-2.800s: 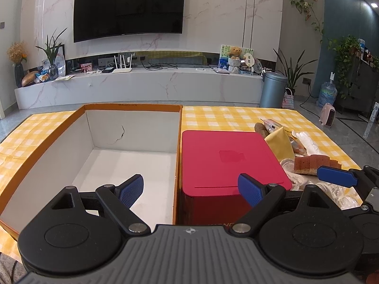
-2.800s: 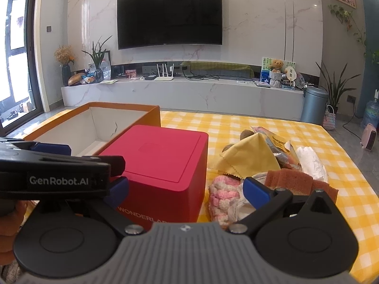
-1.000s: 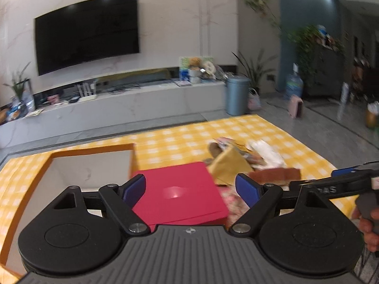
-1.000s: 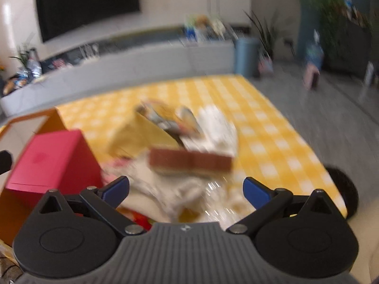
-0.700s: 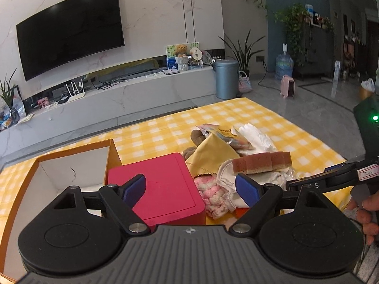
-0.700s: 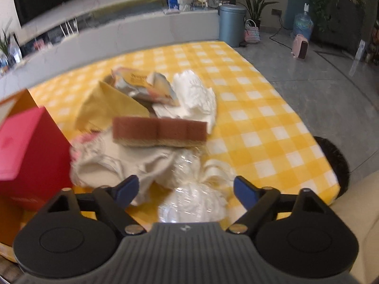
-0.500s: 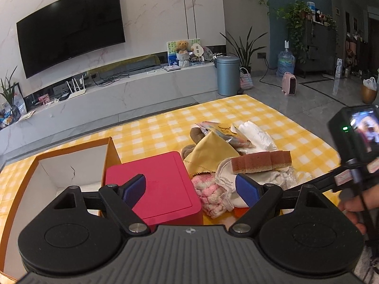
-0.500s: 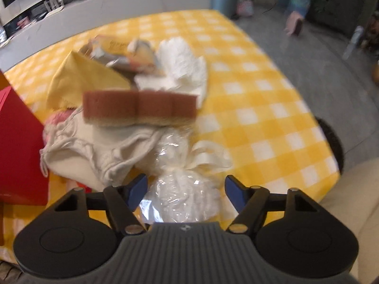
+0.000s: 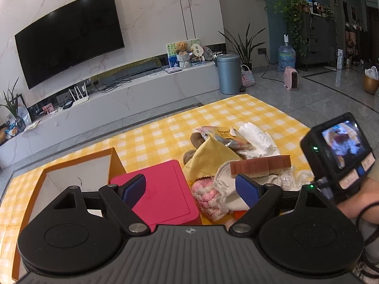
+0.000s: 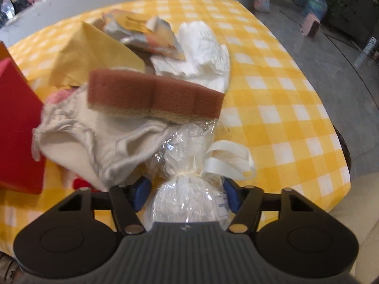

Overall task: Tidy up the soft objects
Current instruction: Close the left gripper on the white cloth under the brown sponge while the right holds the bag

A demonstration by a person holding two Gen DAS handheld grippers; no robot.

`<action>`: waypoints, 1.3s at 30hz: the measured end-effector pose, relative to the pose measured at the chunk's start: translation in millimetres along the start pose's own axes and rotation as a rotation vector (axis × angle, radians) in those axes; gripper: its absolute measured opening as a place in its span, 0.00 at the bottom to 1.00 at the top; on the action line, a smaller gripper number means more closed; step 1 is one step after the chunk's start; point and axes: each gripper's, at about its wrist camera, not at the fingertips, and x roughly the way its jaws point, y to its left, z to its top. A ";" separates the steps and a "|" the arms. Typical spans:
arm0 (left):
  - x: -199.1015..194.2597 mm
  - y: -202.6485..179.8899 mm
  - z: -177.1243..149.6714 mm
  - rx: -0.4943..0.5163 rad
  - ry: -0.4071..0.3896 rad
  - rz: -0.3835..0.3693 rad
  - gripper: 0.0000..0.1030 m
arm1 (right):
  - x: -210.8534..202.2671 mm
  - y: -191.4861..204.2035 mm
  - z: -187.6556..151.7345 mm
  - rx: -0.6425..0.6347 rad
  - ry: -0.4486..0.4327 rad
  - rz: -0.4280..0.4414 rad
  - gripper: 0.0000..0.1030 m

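A white marble wall (image 9: 165, 19) carries a large dark television (image 9: 68, 35), and below it runs a long pale marble console (image 9: 123, 94) cluttered with a router, cables, a teddy bear and small ornaments — ceiling spotlights glint on the stone. To the right a blue-grey bin (image 9: 228, 73) stands on the glossy grey floor (image 9: 319, 99) beside a leafy potted plant, with a water jug, a pink heater and a dark cabinet hung with trailing greenery against the blue wall (image 9: 274, 19).
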 end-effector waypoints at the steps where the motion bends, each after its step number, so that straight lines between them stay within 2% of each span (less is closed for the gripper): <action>1: 0.0 -1.6 1.7 0.010 0.003 0.001 0.97 | -4.8 -1.9 -2.1 0.007 -0.015 0.011 0.60; 6: 14.7 -14.6 9.0 0.078 0.056 -0.049 0.97 | -15.1 -7.8 -6.9 0.046 -0.038 0.034 0.60; 11: 52.0 -28.2 19.6 0.089 0.162 -0.132 0.97 | -13.9 -11.3 -6.6 0.067 -0.030 0.047 0.60; 16: 93.9 -47.6 18.1 0.156 0.267 -0.146 0.97 | -19.5 -22.6 -9.3 0.119 -0.051 0.061 0.61; 20: 124.6 -55.5 16.1 0.159 0.345 -0.100 0.95 | -17.5 -23.1 -9.8 0.121 -0.044 0.065 0.61; 25: 155.1 -61.1 13.5 0.124 0.474 -0.189 0.96 | -16.9 -22.7 -9.8 0.114 -0.042 0.067 0.61; 26: 159.5 -63.7 13.1 0.129 0.490 -0.184 1.00 | -16.4 -22.5 -9.6 0.113 -0.040 0.067 0.61; 30: 167.9 -69.6 12.9 0.150 0.494 -0.197 0.99 | -16.9 -23.1 -10.0 0.112 -0.042 0.072 0.62; 31: 167.9 -69.0 12.8 0.138 0.495 -0.211 0.79 | -16.7 -23.5 -10.0 0.113 -0.043 0.075 0.62; 32: 166.6 -69.4 12.7 0.134 0.489 -0.217 0.64 | -16.5 -23.7 -10.1 0.114 -0.042 0.076 0.62; 33: 164.6 -71.7 12.4 0.155 0.479 -0.200 0.61 | -16.4 -23.8 -10.0 0.114 -0.042 0.077 0.62; 35: 160.5 -80.7 12.5 0.245 0.468 -0.153 0.37 | -16.1 -23.6 -9.8 0.112 -0.042 0.078 0.62; 36: 158.5 -83.9 12.3 0.281 0.470 -0.133 0.35 | -16.0 -23.2 -9.5 0.111 -0.042 0.079 0.62; 37: 156.9 -85.4 13.5 0.294 0.473 -0.114 0.27 | -15.7 -22.6 -9.5 0.107 -0.041 0.083 0.62; 38: 154.8 -85.5 15.2 0.296 0.474 -0.096 0.10 | -15.5 -22.0 -9.5 0.104 -0.041 0.085 0.62; 39: 153.2 -84.7 17.1 0.300 0.474 -0.071 0.09 | -15.6 -21.4 -9.4 0.102 -0.041 0.081 0.62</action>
